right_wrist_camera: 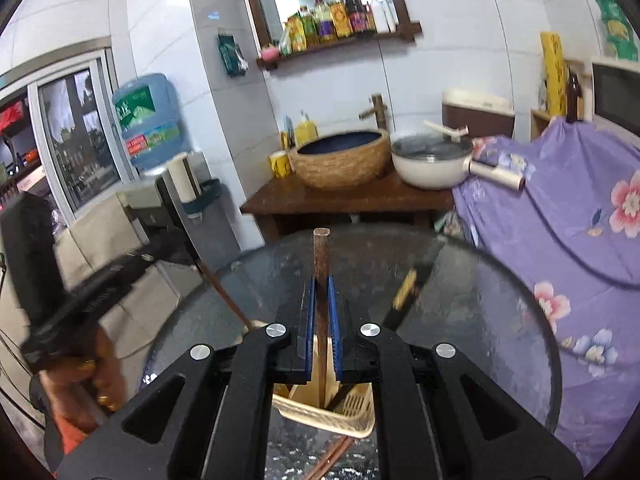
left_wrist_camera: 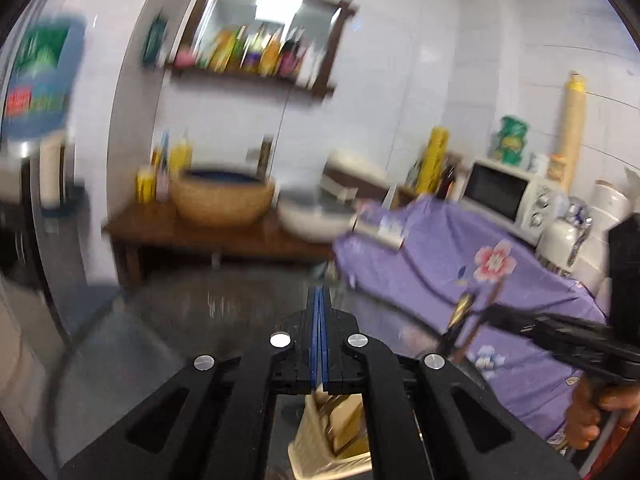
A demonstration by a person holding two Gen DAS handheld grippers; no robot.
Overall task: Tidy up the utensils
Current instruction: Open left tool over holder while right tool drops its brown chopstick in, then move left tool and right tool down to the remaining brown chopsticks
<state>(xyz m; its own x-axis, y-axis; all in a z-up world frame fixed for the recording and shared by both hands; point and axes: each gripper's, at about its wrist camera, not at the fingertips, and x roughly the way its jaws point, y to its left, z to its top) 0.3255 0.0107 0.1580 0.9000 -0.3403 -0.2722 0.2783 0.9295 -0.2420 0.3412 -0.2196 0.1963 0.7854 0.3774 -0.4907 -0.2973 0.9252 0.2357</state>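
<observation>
**Chopstick upright in right claw, holder directly beneath**

Right claw (right_wrist_camera: 319, 308) pinching a brown chopstick (right_wrist_camera: 321, 256) between the blue pads, long axis running forward along the fingers, round end standing out past the tips. Lower part of the stick passing back between the fingers toward the beige utensil holder (right_wrist_camera: 344, 420), seen just under the claw on the glass desk (right_wrist_camera: 480, 280). Two more brown sticks (right_wrist_camera: 332, 456) lying on the desk close behind the holder. A dark utensil with a golden end (right_wrist_camera: 406, 292) visible forward and to the right of the claw, blurred, kind not clear.

Left claw (left_wrist_camera: 319, 320) pressed together, pads touching, nothing seen between them; the same holder (left_wrist_camera: 332, 432) below it too. Much blur in this view.

Judgement: right hand in charge of the step. Stick already nearly in line with the holder opening, so the coming move probably straight along the stick's own axis, down into a compartment. Which compartment, not possible to tell.
</observation>
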